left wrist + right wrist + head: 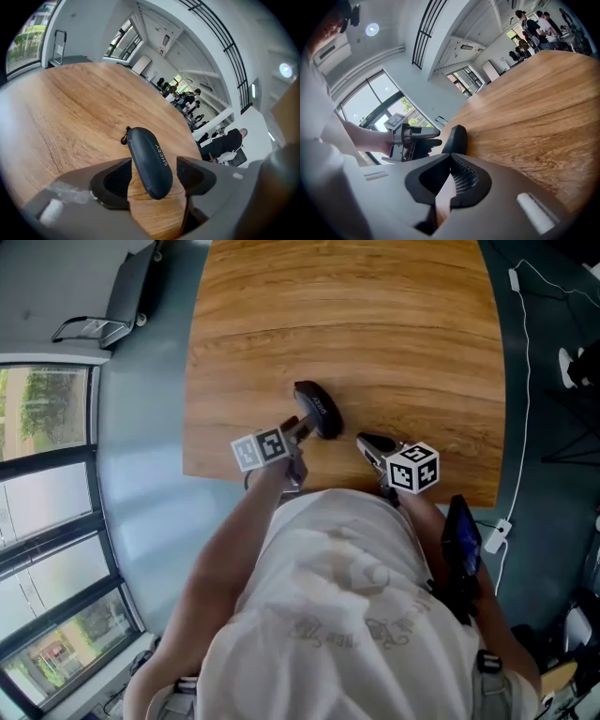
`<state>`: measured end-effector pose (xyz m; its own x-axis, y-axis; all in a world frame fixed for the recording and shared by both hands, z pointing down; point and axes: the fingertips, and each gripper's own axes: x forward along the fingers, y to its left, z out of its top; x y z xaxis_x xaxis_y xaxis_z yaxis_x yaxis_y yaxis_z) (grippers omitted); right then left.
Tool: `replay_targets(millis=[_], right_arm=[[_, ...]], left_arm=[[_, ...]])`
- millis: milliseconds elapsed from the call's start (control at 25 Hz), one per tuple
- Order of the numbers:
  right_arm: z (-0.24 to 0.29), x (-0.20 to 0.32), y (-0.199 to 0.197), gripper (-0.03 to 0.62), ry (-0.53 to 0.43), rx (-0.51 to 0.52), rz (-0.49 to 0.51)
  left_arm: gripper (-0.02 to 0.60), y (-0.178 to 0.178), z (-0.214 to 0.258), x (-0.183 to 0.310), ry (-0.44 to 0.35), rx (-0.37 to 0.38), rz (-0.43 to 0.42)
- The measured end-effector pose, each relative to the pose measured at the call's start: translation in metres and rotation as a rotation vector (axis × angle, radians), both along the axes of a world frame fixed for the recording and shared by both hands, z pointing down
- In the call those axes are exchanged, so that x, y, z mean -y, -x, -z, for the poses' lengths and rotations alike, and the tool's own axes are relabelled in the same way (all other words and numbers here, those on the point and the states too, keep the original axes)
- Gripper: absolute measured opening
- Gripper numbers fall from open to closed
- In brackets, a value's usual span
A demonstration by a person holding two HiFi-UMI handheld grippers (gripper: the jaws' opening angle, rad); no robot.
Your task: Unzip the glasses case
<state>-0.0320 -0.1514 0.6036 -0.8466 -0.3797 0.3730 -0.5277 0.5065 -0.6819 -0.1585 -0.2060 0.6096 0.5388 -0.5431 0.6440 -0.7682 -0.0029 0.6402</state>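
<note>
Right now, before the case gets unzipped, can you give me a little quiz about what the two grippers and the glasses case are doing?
1. True or false: the right gripper is holding the glasses case.
2. What is between the open jaws of the left gripper? A) nothing B) the near end of the glasses case C) a pen
3. Fill in: seen in the left gripper view, the zip pull is at the case's ___ end.
Key: 1 false, its jaws are shut on nothing, off to one side of the case. 2 B, and it is not squeezed yet. 3 far.
</note>
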Motion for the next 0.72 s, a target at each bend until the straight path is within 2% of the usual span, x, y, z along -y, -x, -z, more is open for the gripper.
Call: replay_targets(millis=[160, 240, 320, 440, 520, 560, 640, 720], right_arm=[[0.002, 0.005, -0.002, 0.009, -0.003, 0.004, -0.016], [0.001, 0.005, -0.005, 0.009, -0.003, 0.007, -0.031], [-0.001, 0.004, -0.008, 0.009, 0.006, 0.013, -0.056], [-0.009, -0.002, -0.014, 0.009, 0.034, 0.021, -0.098], [-0.013, -0.004, -0.017, 0.009, 0.048, 0.022, -0.120], [-0.013, -0.004, -0.019, 0.009, 0.050, 0.022, -0.128], [-0.012, -0.003, -0.019, 0.009, 0.048, 0.022, -0.139], [-0.010, -0.001, -0.020, 0.009, 0.042, 0.023, -0.146]], left_arm=[[0.443, -0.011, -0.009, 0.013, 0.132, 0.008, 0.031], [0.472, -0.020, -0.017, 0.015, 0.193, 0.018, 0.022], [0.499, -0.025, -0.027, 0.016, 0.241, 0.063, -0.002], [0.502, -0.025, -0.041, 0.019, 0.286, 0.138, -0.017], [0.481, -0.028, -0.049, 0.019, 0.312, 0.155, -0.031], [0.430, -0.031, -0.051, 0.018, 0.323, 0.149, -0.037], [0.386, -0.035, -0.051, 0.019, 0.330, 0.121, -0.039], [0.376, -0.038, -0.050, 0.019, 0.321, 0.091, -0.047]])
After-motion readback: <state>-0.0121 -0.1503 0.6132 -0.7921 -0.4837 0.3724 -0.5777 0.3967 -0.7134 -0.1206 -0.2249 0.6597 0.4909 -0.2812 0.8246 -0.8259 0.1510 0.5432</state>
